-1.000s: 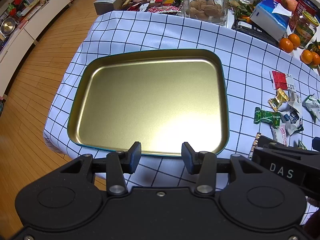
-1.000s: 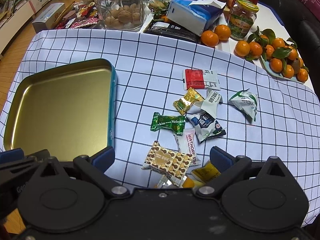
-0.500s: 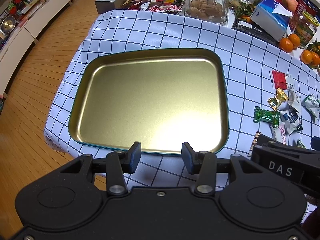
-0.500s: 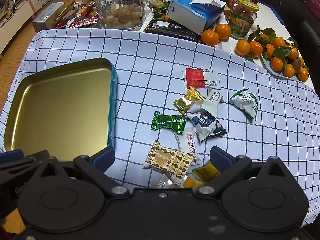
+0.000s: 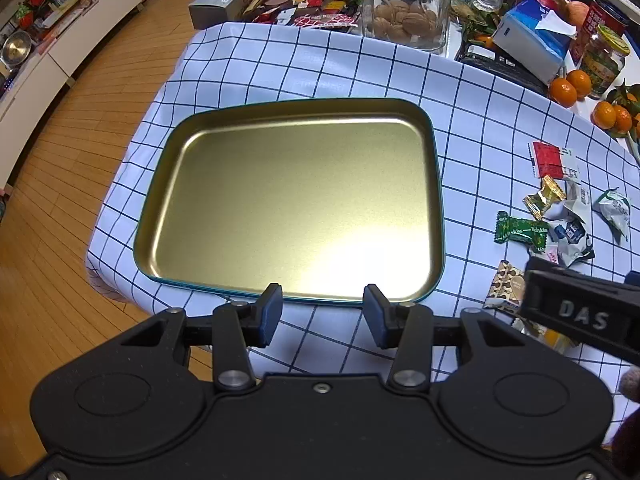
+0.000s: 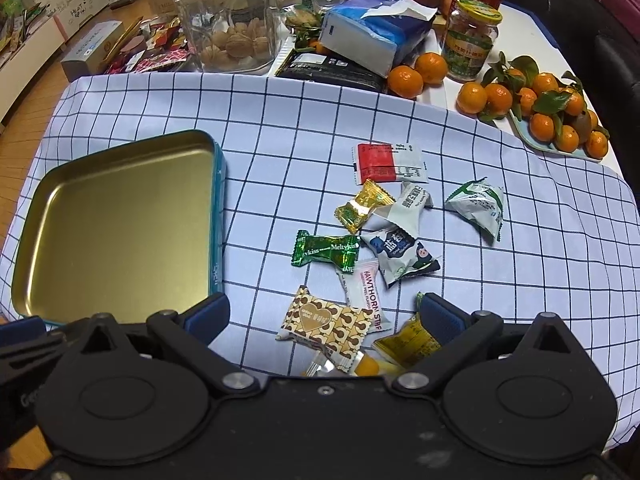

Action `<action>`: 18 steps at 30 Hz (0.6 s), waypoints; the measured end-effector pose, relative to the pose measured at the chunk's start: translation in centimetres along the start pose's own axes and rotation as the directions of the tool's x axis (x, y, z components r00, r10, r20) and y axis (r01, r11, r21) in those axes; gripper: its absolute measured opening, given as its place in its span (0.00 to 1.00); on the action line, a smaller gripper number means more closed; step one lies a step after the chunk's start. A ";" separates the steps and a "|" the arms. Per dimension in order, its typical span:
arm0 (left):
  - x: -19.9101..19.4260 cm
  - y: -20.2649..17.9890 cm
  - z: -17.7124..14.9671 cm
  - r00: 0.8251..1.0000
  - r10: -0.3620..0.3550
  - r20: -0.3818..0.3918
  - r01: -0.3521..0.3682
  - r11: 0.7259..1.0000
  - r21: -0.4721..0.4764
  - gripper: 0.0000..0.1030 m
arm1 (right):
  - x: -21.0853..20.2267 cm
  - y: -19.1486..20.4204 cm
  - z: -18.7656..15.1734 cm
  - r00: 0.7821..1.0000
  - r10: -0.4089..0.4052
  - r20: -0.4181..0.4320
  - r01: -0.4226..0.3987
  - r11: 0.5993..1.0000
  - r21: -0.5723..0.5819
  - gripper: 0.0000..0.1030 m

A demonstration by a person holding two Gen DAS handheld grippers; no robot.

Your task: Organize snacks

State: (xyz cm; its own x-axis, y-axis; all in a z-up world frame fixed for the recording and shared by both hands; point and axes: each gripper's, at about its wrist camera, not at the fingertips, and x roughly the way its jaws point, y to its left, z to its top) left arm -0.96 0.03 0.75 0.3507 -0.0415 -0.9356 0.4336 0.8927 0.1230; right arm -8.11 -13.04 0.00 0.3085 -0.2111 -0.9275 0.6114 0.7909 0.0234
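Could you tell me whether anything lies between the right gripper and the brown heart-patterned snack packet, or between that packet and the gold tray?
Nothing visible does. The right gripper is open just above the heart-patterned packet, and only bare checked cloth separates it from the tray.

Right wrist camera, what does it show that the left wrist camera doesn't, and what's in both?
Only the right wrist view shows the plate of tangerines and the yellow packet beside the right gripper. Only the left wrist view shows the whole gold tray, the wooden floor and the open left gripper. Both show the green Meltykiss candy and the walnut jar.
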 end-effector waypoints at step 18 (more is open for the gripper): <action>0.9 -7.4 -0.7 0.969 -0.245 -0.038 0.248 0.964 0.093 0.48 | 1.5 -10.5 -1.8 0.996 0.060 -0.063 -0.037 0.948 0.315 0.83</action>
State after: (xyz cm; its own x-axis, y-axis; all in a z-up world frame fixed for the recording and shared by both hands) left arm -4.40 -6.28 -1.20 0.2021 -0.2423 -0.9489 0.5821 0.8089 -0.0826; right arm -15.38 -20.59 -2.31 0.2980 -0.1268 -0.9461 0.7980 0.5770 0.1740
